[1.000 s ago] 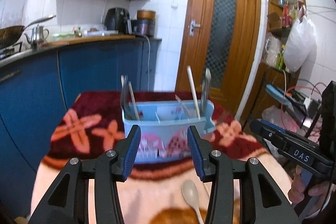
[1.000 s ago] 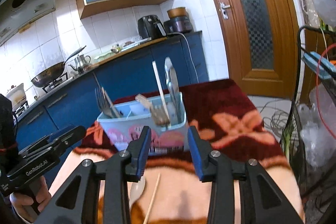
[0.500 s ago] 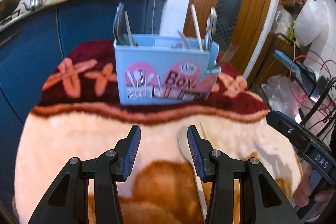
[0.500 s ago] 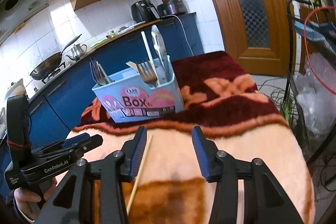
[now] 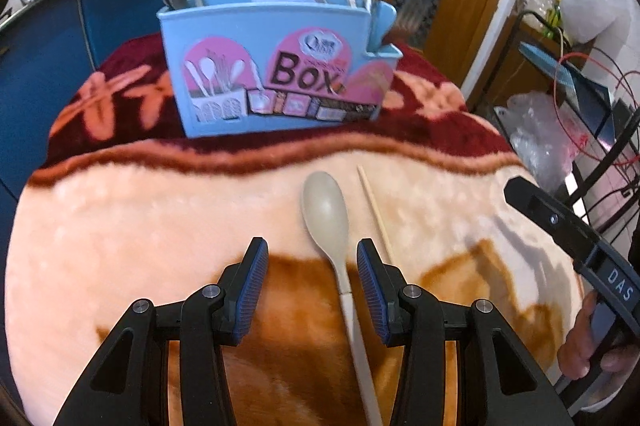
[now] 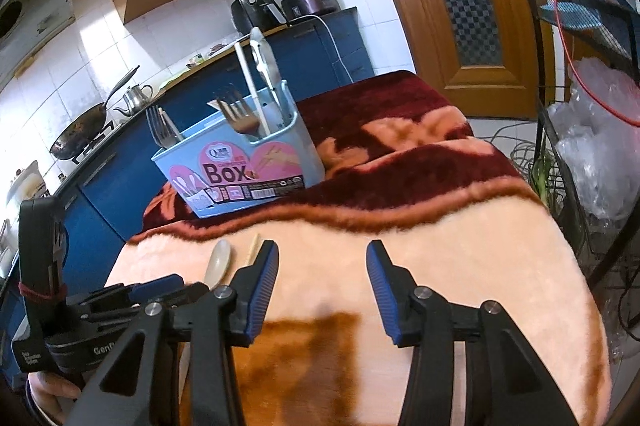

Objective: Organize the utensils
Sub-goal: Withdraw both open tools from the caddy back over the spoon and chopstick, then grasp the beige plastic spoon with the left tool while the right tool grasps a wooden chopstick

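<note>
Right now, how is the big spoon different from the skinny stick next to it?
The spoon has a wide round bowl at one end; the chopstick is thin all along. The spoon's handle runs between the left gripper's open fingers; the chopstick lies just outside them, to the right. Both are pale and lie flat on the blanket, outside the blue box.

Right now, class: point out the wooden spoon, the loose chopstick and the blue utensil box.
wooden spoon (image 5: 325,204), left wrist view, on its bowl.
chopstick (image 5: 375,212), left wrist view, mid-shaft on the blanket.
utensil box (image 6: 240,174), right wrist view, on its labelled front wall.
</note>
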Available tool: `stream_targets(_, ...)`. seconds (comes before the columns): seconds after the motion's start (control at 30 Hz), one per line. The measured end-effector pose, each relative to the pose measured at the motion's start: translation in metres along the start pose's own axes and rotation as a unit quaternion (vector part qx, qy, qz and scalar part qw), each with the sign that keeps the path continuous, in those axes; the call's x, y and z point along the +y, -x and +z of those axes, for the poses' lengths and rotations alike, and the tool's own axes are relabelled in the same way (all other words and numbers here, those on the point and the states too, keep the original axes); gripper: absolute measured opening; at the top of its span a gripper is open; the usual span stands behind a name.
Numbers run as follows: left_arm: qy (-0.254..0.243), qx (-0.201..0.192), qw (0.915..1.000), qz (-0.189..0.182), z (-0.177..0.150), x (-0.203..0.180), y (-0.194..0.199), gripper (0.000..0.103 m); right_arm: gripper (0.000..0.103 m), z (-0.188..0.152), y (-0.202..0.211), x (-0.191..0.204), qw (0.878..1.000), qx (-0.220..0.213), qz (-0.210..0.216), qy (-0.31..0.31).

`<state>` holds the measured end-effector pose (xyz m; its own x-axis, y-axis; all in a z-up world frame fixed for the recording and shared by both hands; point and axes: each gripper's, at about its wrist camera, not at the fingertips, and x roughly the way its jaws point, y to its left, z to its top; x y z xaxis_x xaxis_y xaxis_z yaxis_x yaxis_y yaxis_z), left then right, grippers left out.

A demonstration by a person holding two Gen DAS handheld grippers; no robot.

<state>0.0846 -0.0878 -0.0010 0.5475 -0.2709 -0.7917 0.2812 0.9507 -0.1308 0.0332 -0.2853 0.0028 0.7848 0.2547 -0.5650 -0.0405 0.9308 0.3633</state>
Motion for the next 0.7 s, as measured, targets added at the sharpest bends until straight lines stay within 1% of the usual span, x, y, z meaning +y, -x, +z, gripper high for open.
stream_targets(0.13, -0.007, 0.021, 0.9997, -0.010, -0.003, -0.007, -0.008, 0.047, 0.049, -0.002, -0.001, -0.004, 1.000, 0.003, 0.000, -0.006)
stream_targets(0.2, -0.009, 0.027, 0.9995, -0.016, -0.005, -0.008, -0.010, 0.031, 0.049, -0.002, -0.001, -0.006, 1.000, 0.003, 0.001, -0.010)
stream_targets(0.23, -0.009, 0.027, 0.9995, -0.017, -0.005, -0.009, -0.011, 0.020, 0.049, -0.002, -0.001, -0.006, 1.000, 0.003, 0.002, -0.010)
stream_targets(0.27, -0.007, 0.027, 0.9994, -0.021, -0.005, -0.009, -0.012, 0.015, 0.049, -0.002, -0.001, -0.006, 1.000, 0.002, 0.002, -0.010)
stream_targets(0.3, -0.005, 0.028, 0.9993, -0.026, -0.004, -0.009, -0.012, 0.013, 0.049, -0.002, 0.000, -0.006, 1.000, 0.002, 0.003, -0.010)
stream_targets(0.5, 0.014, 0.023, 0.9986, -0.046, -0.004, -0.003, -0.012, 0.008, 0.049, -0.002, 0.001, -0.002, 1.000, 0.004, 0.003, -0.006)
stream_targets(0.7, 0.028, -0.014, 0.9982, -0.051, -0.004, 0.008, 0.003, 0.007, 0.049, -0.003, -0.002, 0.009, 1.000, 0.014, 0.008, 0.005)
